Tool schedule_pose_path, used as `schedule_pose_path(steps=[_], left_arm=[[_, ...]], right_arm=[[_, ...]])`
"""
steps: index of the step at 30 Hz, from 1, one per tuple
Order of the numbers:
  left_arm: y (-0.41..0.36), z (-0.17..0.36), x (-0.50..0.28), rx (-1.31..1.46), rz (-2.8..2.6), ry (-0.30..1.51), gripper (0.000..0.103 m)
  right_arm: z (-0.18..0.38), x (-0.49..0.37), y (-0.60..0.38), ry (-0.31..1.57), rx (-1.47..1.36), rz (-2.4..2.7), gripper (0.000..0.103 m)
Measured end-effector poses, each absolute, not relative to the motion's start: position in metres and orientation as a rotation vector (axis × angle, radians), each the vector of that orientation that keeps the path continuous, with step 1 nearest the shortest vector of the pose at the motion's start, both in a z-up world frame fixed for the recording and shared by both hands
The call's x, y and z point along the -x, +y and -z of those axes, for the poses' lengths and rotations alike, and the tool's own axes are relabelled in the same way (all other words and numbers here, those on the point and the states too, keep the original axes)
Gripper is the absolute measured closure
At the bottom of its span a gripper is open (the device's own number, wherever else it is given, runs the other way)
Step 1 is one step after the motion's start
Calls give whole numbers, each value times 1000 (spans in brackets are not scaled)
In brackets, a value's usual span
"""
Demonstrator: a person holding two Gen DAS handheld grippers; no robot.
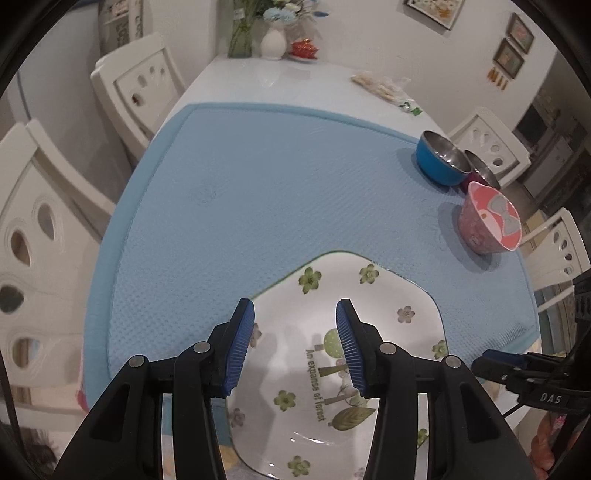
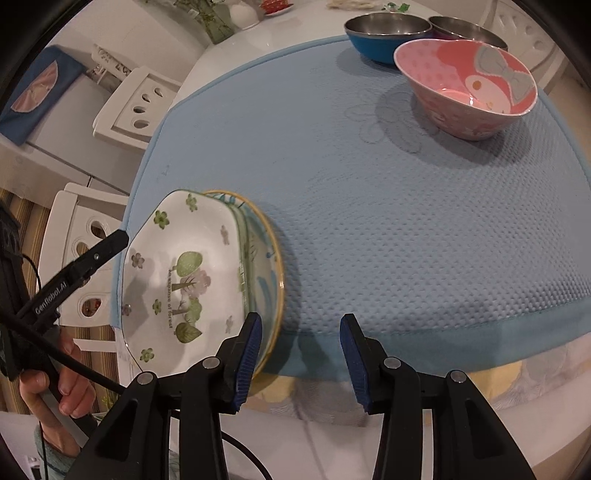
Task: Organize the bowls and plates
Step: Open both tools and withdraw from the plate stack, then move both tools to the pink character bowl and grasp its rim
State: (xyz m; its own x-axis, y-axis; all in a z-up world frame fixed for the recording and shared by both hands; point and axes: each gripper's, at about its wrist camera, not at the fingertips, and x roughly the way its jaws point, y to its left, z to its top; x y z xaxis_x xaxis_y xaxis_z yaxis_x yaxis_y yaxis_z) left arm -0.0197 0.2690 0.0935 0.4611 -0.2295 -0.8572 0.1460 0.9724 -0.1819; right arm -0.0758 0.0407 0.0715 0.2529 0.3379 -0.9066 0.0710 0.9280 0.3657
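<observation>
A white plate with green flowers lies stacked on a yellow-rimmed plate at the near edge of the blue mat. My left gripper is open and empty just above the white plate. My right gripper is open and empty over the mat's front edge, right of the plates. A pink bowl, a blue steel bowl and a second steel bowl stand at the mat's far right.
White chairs surround the table. A white vase, flowers, a red dish and a plastic bag sit at the table's far end. The other gripper shows at each view's edge.
</observation>
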Motion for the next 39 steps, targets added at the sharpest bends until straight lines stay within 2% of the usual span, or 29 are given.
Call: schedule_pose_path(steps=[5, 13, 14, 15, 16, 21, 30, 36, 39], left_arm=[[246, -95, 23, 103, 222, 1077, 59], [153, -112, 12, 50, 302, 1059, 59], [138, -113, 7, 46, 314, 1065, 57], [126, -113, 2, 49, 329, 1070, 49], [117, -114, -2, 56, 341, 1073, 39], [66, -106, -33, 154, 420, 1093, 36], [13, -61, -80, 283, 389, 1161, 39], [-1, -44, -87, 275, 354, 1188, 51], [-4, -38, -90, 279, 344, 1199, 59]], right_arm=[[-74, 76, 16, 1310, -361, -191, 61], [-86, 66, -62, 1268, -392, -146, 60], [-90, 64, -72, 1253, -388, -133, 57], [-94, 61, -83, 1237, -385, -119, 49], [-98, 59, -94, 1223, -383, -106, 46], [-106, 36, -148, 1196, -400, -70, 42], [-99, -22, -187, 1149, -372, -50, 42], [-76, -50, -182, 1170, -303, -78, 42], [-67, -56, -179, 1183, -274, -95, 48]])
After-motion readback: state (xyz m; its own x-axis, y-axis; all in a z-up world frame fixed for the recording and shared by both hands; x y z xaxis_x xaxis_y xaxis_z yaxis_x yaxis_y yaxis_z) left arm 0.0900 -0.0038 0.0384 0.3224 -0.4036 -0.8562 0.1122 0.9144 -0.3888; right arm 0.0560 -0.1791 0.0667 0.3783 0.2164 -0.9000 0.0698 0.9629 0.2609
